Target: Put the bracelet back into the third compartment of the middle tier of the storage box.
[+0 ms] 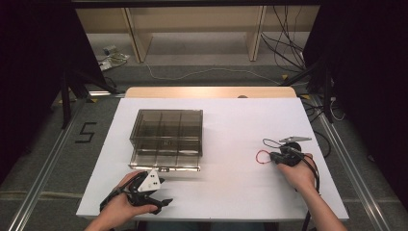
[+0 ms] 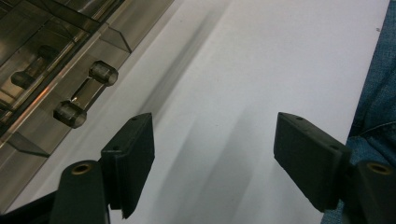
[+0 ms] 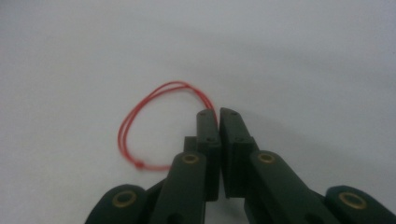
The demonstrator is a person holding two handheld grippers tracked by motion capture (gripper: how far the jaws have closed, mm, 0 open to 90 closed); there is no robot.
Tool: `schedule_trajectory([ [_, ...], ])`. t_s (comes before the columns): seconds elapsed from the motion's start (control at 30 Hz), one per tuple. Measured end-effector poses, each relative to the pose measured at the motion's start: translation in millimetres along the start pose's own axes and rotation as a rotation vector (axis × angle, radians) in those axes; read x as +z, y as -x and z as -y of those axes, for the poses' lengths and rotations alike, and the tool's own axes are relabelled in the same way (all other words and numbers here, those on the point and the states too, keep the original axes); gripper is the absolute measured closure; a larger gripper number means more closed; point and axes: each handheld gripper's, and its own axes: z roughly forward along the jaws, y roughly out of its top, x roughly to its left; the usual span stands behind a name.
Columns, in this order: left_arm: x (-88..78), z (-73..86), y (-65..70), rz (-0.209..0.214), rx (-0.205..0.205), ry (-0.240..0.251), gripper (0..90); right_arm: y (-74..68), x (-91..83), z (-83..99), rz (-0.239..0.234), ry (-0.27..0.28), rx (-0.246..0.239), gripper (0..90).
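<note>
We hold the left tool (image 1: 153, 191) low in our left hand (image 1: 119, 206), its jaws spread wide with nothing between them. Our right hand (image 1: 299, 172), forearm stretched forward, carries the right tool (image 3: 217, 114) tipped downward, its jaws pressed together at the tips on a thin loop.

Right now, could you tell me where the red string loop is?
The red string loop lies on the white table, right side, pinched between the right gripper fingers.
</note>
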Motion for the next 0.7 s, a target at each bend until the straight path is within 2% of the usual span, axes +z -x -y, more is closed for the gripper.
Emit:
schedule_trajectory([
  [0.2,-0.1,0.1,-0.2,0.001,0.000,0.000,29.2,-0.4,0.1,-1.3,0.008,-0.002,0.014,89.0],
  [0.33,0.4,0.3,0.4,0.004,0.000,-0.002,29.3,1.4,-0.9,-1.7,-0.003,-0.002,0.029,89.1],
  [0.5,0.5,0.2,0.3,0.005,0.000,0.001,29.2,1.6,-4.5,-2.5,0.004,0.027,0.042,89.1],
  [0.7,0.5,-0.1,0.4,0.008,0.005,-0.003,29.2,-3.7,-7.7,-3.2,-0.015,0.051,0.018,89.1],
])
